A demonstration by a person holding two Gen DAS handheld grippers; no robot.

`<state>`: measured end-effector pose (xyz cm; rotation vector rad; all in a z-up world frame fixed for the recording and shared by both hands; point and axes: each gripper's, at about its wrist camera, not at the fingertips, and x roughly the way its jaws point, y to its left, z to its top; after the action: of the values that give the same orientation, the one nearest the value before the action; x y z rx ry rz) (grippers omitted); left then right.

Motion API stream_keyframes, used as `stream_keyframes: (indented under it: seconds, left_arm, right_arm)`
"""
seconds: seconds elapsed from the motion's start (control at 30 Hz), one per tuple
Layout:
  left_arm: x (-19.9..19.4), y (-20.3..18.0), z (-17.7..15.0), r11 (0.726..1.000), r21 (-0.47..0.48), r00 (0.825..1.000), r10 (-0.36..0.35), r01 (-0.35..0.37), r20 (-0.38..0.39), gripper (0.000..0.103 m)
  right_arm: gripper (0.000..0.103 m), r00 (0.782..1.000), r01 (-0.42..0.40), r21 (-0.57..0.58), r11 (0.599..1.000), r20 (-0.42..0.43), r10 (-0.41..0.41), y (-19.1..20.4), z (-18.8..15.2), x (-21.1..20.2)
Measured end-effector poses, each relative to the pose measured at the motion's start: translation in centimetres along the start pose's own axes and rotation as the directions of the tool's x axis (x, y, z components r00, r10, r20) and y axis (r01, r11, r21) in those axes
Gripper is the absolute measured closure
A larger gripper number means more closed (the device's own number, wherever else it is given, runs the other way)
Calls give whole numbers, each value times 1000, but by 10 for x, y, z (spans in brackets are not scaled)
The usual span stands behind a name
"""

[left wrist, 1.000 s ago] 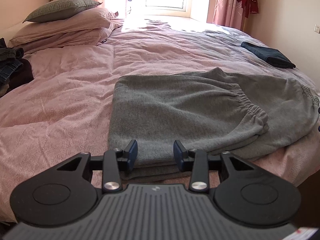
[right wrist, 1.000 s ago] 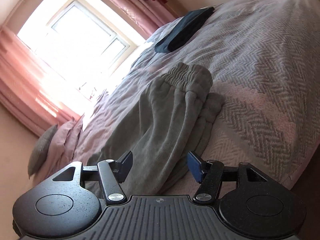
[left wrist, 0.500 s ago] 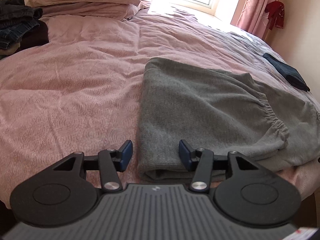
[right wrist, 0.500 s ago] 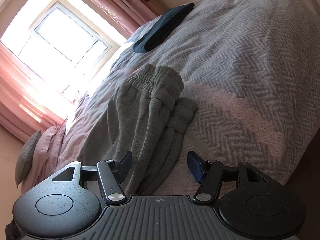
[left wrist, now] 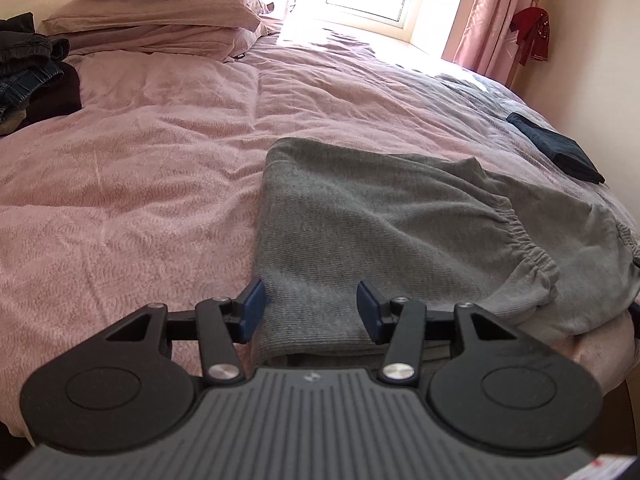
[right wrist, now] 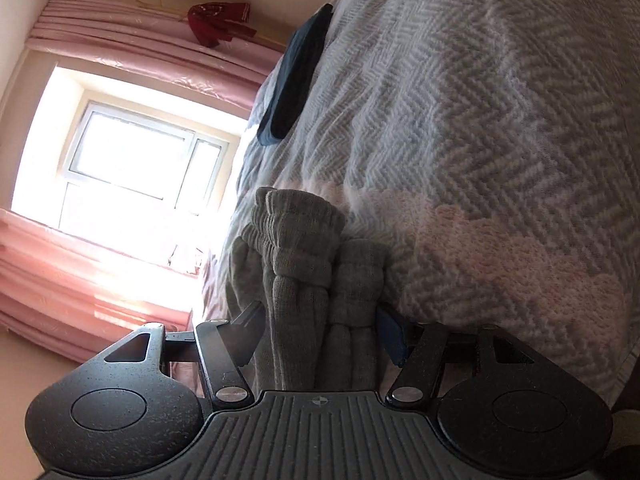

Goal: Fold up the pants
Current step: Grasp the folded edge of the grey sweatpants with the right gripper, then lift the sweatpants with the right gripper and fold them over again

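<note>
Bedroom, pink-quilted bed under a bright window; grey pants lie part-folded near the bed's front edge, elastic cuffs toward the right.

Left gripper: jaws have just been opening, and now stand apart astride the near folded corner of the pants, pads not pressing the cloth. A second ago they were closer together at that same edge. Reads as a released corner.

Right gripper: released, jaws wide, rolled onto its side. Since a second ago it has closed in; the gathered cuff end of the pants now sits between the jaws, not yet pinched.

Judgement: one fold laid down; right side is lining up to take the cuff end for the next fold.
</note>
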<state>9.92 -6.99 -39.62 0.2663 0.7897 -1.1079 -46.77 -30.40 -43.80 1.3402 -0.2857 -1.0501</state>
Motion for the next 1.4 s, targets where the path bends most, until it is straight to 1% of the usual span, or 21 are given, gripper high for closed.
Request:
stream_keyframes:
  seconds: [0.1,0.23,0.33,0.4,0.43,0.5,0.57,0.67,0.7,0.77,0.83,0.9,0.93,0.97,1.03,1.07,1.17,1.2,1.3,1.33,1.4]
  left_arm:
    - [1,2,0,1000,-9,1000,0,0,-1,57]
    - [4,2,0,1000,-6,1000,6,-6,-5,57]
    - [7,1,-1,1000,0,1000,10,-10,-8,57]
    - [6,1,-1,1000,10,1000,8,-8,-5,57]
    - [5,2,-1,1000,13,1000,4,-4,-4,57]
    - [7,6,-2,1000,4,1000,4,-4,-10,57]
    - [12,11,-4,1000,-22,1000,-2,1,-26,57]
    - [16,16,-6,998,-59,999,-20,18,-30,57]
    - [15,17,-6,998,-59,999,-25,24,-27,57]
    - [13,20,-4,998,-63,999,-30,28,-22,58]
    - [9,27,0,997,-76,1000,-22,21,-12,59]
    - [3,37,3,996,-93,1000,-8,8,-1,59]
    - [0,43,4,995,-102,1000,0,1,6,60]
    - [-3,50,5,994,-110,1000,10,-9,12,61]
    - [-10,64,5,991,-132,999,31,-28,21,62]
    - [-13,72,4,989,-146,999,37,-33,24,62]
    - [-24,95,-3,980,-192,998,49,-43,27,62]
    - [-28,101,-5,978,-205,998,52,-45,29,62]
    - [-37,119,-13,970,-239,998,55,-45,32,62]
    - [-40,124,-16,968,-248,998,54,-45,32,62]
    - [-44,131,-20,964,-262,998,49,-40,31,62]
  right_arm:
    - [45,1000,-25,-19,999,-7,25,-3,-3,-5]
    - [45,994,-8,-27,1000,-108,5,-1,-15,-6]
    - [46,996,4,-52,999,-93,-9,0,-23,2]
    - [74,998,-25,0,1000,-50,25,1,-22,3]
    - [78,998,-45,8,999,-37,45,2,-22,1]
    - [78,996,-83,-36,996,-10,83,7,-25,-3]
    - [78,1000,-12,-62,998,-30,10,4,-27,7]
    - [79,999,-21,29,999,-45,23,-10,-26,12]
    - [84,999,-22,24,999,-36,22,-6,-25,9]
    - [89,1000,17,-55,998,-12,-18,11,-28,6]
    - [91,992,130,-154,980,8,-130,42,-34,4]
    - [91,971,237,-297,925,47,-234,83,-42,8]
    - [91,962,271,-393,879,82,-261,108,-50,11]
    - [91,954,298,-500,813,124,-273,134,-64,14]
    - [92,948,317,-699,641,203,-247,190,-105,20]
    - [92,952,303,-779,548,222,-211,216,-126,30]
    - [91,974,228,-952,206,220,-62,270,-219,42]
    - [91,984,179,-983,52,179,3,280,-259,44]
    - [91,994,18,-960,-281,-13,108,270,-362,36]
    - [90,990,-35,-925,-379,-83,111,257,-391,37]
    - [89,981,-124,-839,-529,-184,62,224,-445,45]
